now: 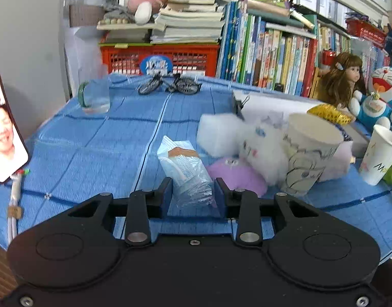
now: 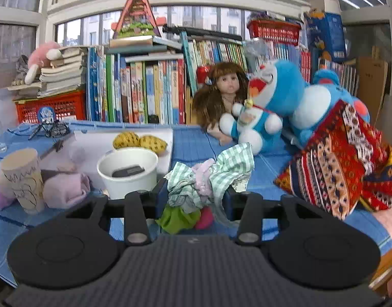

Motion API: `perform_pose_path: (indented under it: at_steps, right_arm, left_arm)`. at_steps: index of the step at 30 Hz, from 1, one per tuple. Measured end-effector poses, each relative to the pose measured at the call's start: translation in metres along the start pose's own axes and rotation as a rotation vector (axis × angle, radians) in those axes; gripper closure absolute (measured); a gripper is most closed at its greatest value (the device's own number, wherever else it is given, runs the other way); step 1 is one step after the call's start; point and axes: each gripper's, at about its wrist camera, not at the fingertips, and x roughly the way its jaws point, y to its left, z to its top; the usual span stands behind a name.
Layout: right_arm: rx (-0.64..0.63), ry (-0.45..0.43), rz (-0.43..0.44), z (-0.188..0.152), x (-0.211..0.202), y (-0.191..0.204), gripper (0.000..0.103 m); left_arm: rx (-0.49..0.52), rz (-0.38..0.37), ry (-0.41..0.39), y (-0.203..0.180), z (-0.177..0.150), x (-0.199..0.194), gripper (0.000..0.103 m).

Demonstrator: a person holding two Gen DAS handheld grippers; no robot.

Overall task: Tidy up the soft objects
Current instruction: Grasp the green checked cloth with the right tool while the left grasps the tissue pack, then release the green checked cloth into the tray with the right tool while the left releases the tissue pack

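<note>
Clear plastic pack of face masks [image 1: 185, 171] sat between the fingers of the left gripper [image 1: 193, 192] — both pads pressed against the crinkled near end, so the claw was pinching it. The pack's far end pointed away over the blue quilted cloth [image 1: 93, 140]. Just right of it lay a purple plush [image 1: 236, 176], with a white fluffy cat toy [image 1: 262, 148] and a white foam block [image 1: 219, 133] behind, all bunched together. A doodled paper cup [image 1: 308, 153] leaned tilted against the cat toy. Further back on the cloth: a glass [image 1: 94, 97] and a toy bicycle [image 1: 170, 85], well apart from the pack. A phone [image 1: 3, 128] stood propped at the left edge.

Right gripper [image 2: 194, 197] was clamped on a bundle of green-checked cloth [image 2: 213, 171] — pink and grey folds mixed in, a green scrap and something pink hanging below the fingers. Near it on the left stood a white paper bowl [image 2: 129, 176] with a dark object inside, and a folded pink cloth [image 2: 67, 186] beside another view of the doodled cup. A patterned red fabric bag [image 2: 336, 163] sat to the right, a Doraemon plush [image 2: 262, 102] and a doll [image 2: 221, 94] behind, against the row of books [image 2: 144, 89].
</note>
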Motion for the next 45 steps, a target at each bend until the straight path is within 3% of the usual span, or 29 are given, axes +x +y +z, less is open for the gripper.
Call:
perform_pose_path:
  at_steps: [10,17,23,27,35,39,45]
  right_arm:
    - [-0.009,-0.060,0.062,0.035,-0.001,0.009,0.055]
    - [-0.034,-0.047,0.165,0.061,0.010,0.031,0.055]
    - [-0.059,0.005,0.265,0.084,0.030,0.054,0.055]
    - [-0.051,0.073,0.322,0.098,0.050,0.066,0.055]
    - [-0.065,0.260,0.372,0.118,0.103,0.101,0.055]
    - [-0.085,0.344,0.407,0.115,0.126,0.120,0.055]
    - [-0.132,0.434,0.394,0.101,0.151,0.145,0.055]
  left_arm:
    - [0.037,-0.054,-0.070,-0.010,0.043,-0.012,0.070]
    - [0.068,-0.181,-0.075,-0.036,0.087,-0.006,0.070]
    - [0.077,-0.292,-0.005,-0.058,0.124,0.019,0.070]
    - [0.065,-0.364,0.094,-0.071,0.148,0.047,0.070]
    - [0.033,-0.401,0.269,-0.091,0.187,0.119,0.070]
    - [0.040,-0.398,0.313,-0.098,0.194,0.153,0.070]
    - [0.052,-0.366,0.356,-0.112,0.203,0.194,0.070]
